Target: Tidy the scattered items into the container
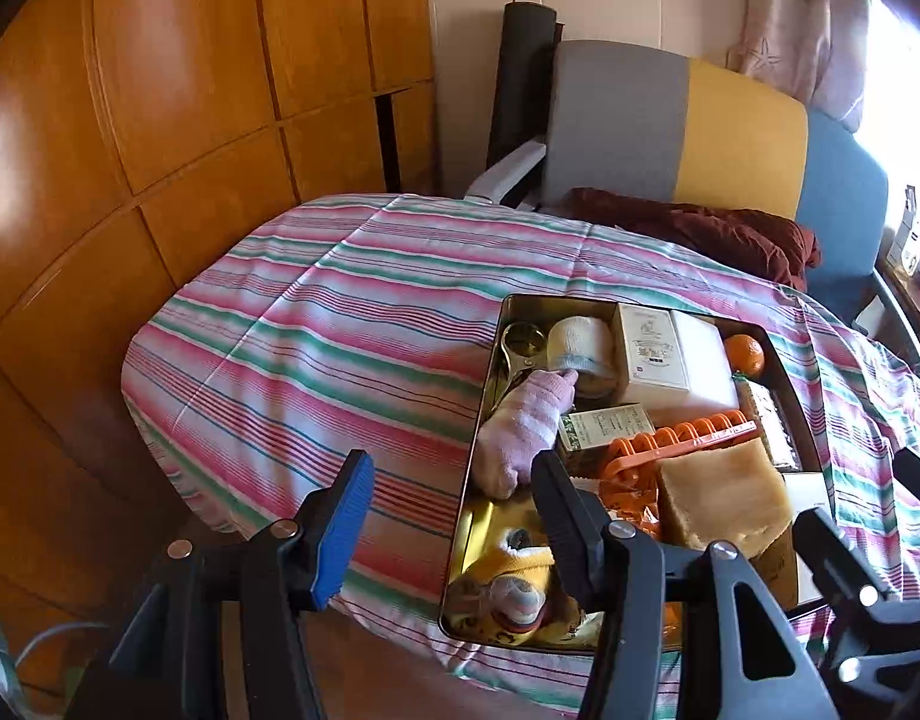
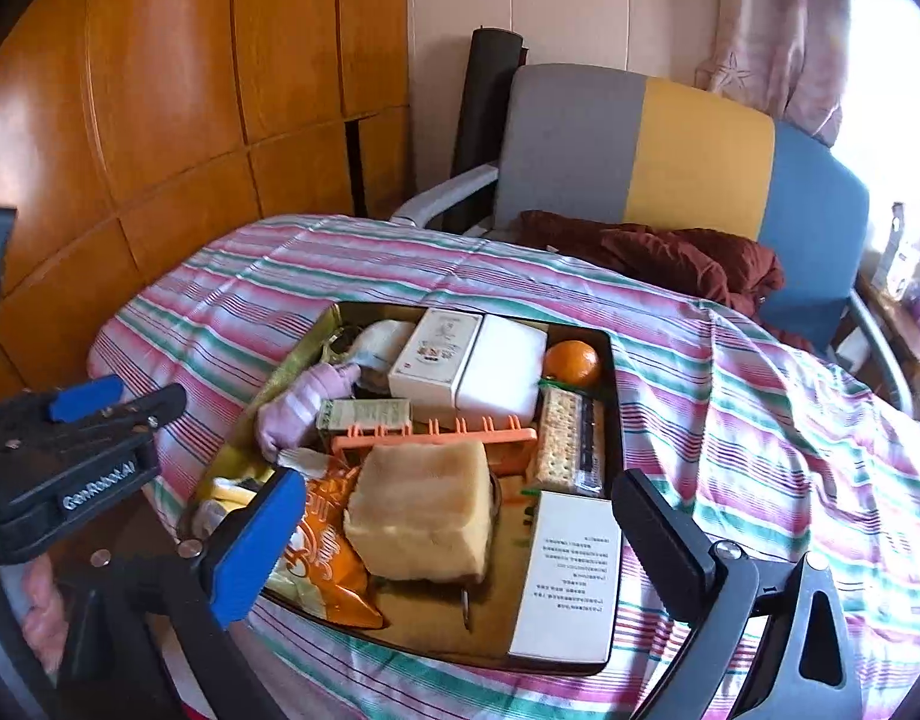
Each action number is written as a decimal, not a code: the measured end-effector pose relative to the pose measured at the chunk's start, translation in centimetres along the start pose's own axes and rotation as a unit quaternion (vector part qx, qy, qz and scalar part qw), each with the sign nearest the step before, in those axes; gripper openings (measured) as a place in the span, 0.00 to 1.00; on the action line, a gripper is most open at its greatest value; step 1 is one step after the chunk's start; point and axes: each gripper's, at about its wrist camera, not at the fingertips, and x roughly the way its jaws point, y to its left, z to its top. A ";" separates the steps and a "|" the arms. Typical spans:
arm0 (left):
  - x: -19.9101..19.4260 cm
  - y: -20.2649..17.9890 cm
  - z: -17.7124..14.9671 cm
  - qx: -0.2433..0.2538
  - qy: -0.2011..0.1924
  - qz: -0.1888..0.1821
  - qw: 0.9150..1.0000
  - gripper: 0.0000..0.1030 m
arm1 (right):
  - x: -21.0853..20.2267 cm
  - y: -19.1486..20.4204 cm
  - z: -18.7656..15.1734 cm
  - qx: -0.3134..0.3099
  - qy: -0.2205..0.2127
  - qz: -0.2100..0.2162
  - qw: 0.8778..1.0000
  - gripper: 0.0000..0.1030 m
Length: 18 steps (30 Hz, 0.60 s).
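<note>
- Right gripper, black-framed with blue pads: jaws spread really wide, nothing between them. It hangs over the near end of the shallow rectangular gold metal tin, angled down at it, right above the tan block that looks like a sponge or a chunk of bread.
- Left gripper, same build: also open with nothing in it, tipped down over the tin's left edge, near the pale pink sock.
- Looks to me like a drop-off is just done; the tan block sits free on top of the pile.
- The tin rests on the pink, green and white striped cloth, and it's packed: white cartons, an orange mandarin, an orange plastic rack, a cracker pack, an orange snack bag, a white printed leaflet.
- Can't spot anything loose on the cloth from either view, so I'd guess the tidying is basically finished.
- Next move, as I see it: lift both grippers clear and check for strays off to the sides.
</note>
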 end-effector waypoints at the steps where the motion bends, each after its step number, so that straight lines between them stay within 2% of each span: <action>1: 0.0 0.1 0.0 -0.003 0.000 0.001 1.000 0.54 | 0.0 0.1 -0.1 -0.003 0.001 -0.003 1.000 1.00; 8: 0.3 0.2 -0.3 -0.011 0.014 -0.021 1.000 0.50 | 0.6 -0.1 -0.5 0.012 0.016 -0.012 1.000 1.00; 10: 0.4 0.0 -0.4 -0.006 0.020 -0.015 1.000 0.41 | 0.7 -0.4 -0.6 0.019 0.019 -0.012 1.000 1.00; 11: 0.5 -0.1 -0.5 -0.003 0.022 -0.010 1.000 0.40 | 0.8 -0.5 -0.6 0.022 0.020 -0.012 0.999 1.00; 18: 0.7 -0.2 -0.7 0.000 0.026 -0.012 1.000 0.39 | 0.8 -0.6 -0.7 0.027 0.020 -0.011 0.999 1.00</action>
